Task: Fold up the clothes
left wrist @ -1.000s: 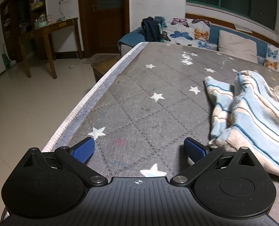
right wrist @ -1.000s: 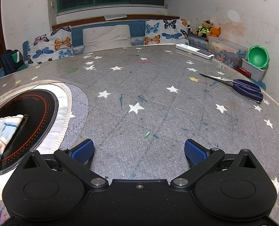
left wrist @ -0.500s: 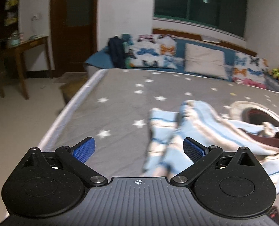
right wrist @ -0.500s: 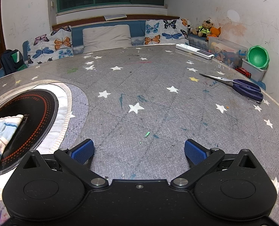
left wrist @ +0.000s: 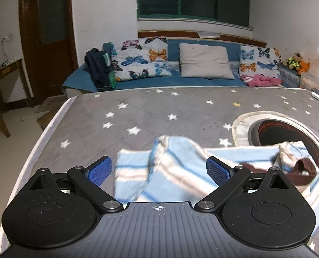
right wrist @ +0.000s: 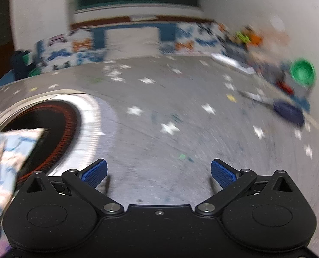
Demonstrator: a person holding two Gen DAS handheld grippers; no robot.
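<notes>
1. The left gripper (left wrist: 158, 168) hovers over the near part of the grey star-patterned table cover (left wrist: 151, 111), its blue pads spread wide with nothing between them.
2. Right in front of it lies the striped garment (left wrist: 170, 176), light blue with cream and darker blue bands, crumpled and unfolded; it sits between the spread fingers as the camera sees it, but neither pad grips it.
3. The garment stretches off to the right, where a brown piece (left wrist: 303, 171) shows among the folds, and its far right end drapes over the edge of the round black burner (left wrist: 288, 129) set into the table.
4. Over to the right wrist view, and it is heavily blurred. The right gripper (right wrist: 158, 171) has its claw wide apart too, holding nothing, above bare table cover.
5. At its left, a corner of the striped garment (right wrist: 6, 150) lies over the black burner (right wrist: 52, 124), well apart from the right gripper's pads.
6. Far right on the table, blue-handled scissors (right wrist: 286, 109) and a green bowl (right wrist: 303, 74), both smeared.
7. Beyond the table, butterfly-print cushions (left wrist: 142, 58) line a blue sofa.
</notes>
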